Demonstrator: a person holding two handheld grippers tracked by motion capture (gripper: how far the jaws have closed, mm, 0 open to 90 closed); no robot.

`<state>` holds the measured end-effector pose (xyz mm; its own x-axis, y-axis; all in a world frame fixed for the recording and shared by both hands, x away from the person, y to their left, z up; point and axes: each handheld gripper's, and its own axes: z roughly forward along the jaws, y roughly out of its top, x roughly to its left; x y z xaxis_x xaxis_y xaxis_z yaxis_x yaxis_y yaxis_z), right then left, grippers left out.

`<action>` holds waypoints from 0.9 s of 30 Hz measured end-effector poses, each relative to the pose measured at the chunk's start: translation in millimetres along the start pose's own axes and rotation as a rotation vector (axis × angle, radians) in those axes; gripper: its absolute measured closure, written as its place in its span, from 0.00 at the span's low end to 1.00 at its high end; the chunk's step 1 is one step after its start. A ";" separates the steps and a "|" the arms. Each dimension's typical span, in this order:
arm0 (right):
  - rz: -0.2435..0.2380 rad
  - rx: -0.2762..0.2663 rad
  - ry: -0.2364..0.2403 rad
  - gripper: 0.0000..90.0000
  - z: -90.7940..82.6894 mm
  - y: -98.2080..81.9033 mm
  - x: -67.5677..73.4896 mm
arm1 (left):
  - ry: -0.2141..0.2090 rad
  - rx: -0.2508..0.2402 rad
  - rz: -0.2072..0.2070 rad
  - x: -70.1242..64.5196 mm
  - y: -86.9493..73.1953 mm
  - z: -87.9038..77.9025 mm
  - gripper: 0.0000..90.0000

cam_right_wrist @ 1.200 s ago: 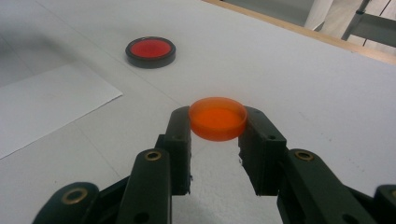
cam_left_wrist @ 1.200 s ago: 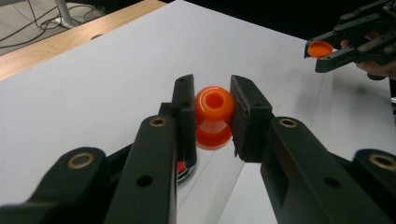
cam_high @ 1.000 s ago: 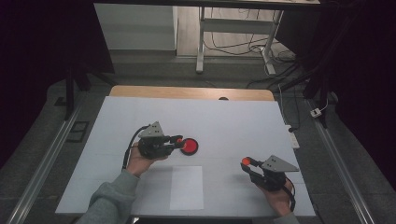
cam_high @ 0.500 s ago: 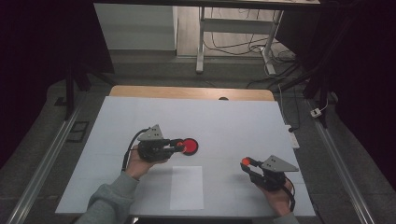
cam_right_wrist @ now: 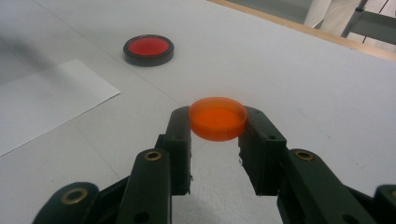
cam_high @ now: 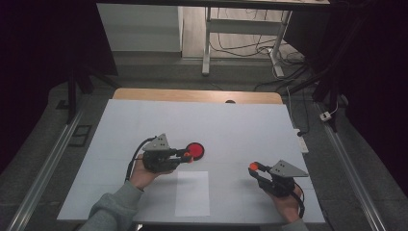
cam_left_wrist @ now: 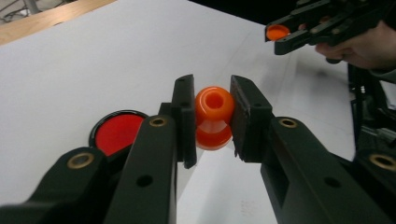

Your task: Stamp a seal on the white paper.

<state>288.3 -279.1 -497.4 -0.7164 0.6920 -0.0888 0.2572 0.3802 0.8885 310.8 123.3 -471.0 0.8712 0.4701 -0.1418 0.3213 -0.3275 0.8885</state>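
Note:
My left gripper (cam_high: pixel 186 156) is shut on a small orange spool-shaped piece (cam_left_wrist: pixel 214 116), held just off the table beside a red disc in a black ring (cam_high: pixel 195 150). In the left gripper view the disc (cam_left_wrist: pixel 116 133) lies left of and below the jaws. My right gripper (cam_high: pixel 253 168) hovers near the table's front right, shut on a flat orange round cap (cam_right_wrist: pixel 217 118). The right gripper view shows the red disc (cam_right_wrist: pixel 148 48) farther off at upper left. The right gripper (cam_left_wrist: pixel 280 35) with its cap also appears at the top right of the left gripper view.
A white sheet of paper (cam_high: pixel 192 192) lies near the front edge between the two hands. The pale tabletop (cam_high: pixel 240 120) has a wooden strip (cam_high: pixel 192 95) along its far edge. Metal rails run down the floor on both sides.

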 end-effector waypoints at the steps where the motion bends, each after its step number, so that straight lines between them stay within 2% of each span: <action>1: 0.000 0.000 0.000 0.72 0.1 -0.1 -0.1 | -0.005 0.001 0.001 -1.0 -1.0 0.2 0.80; 3: 0.000 0.002 0.001 0.72 0.8 0.0 0.0 | -0.022 0.011 0.002 -4.7 -4.6 1.6 0.80; 16: -0.001 0.005 0.001 0.72 2.1 0.0 0.0 | -0.060 0.037 0.016 -15.2 -11.4 5.3 0.80; 24: 0.000 0.003 -0.002 0.72 0.7 0.5 1.2 | -0.066 0.078 0.043 -22.5 -17.6 8.4 0.80; 27: 0.003 0.006 -0.006 0.72 -0.1 -0.7 0.3 | -0.073 0.084 0.036 -23.6 -19.7 10.0 0.80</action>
<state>287.8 -279.2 -498.0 -0.7114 0.6972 -0.0890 0.2632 0.3817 0.8860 287.7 110.5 -489.5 0.9064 0.3969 -0.1447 0.3167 -0.4116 0.8546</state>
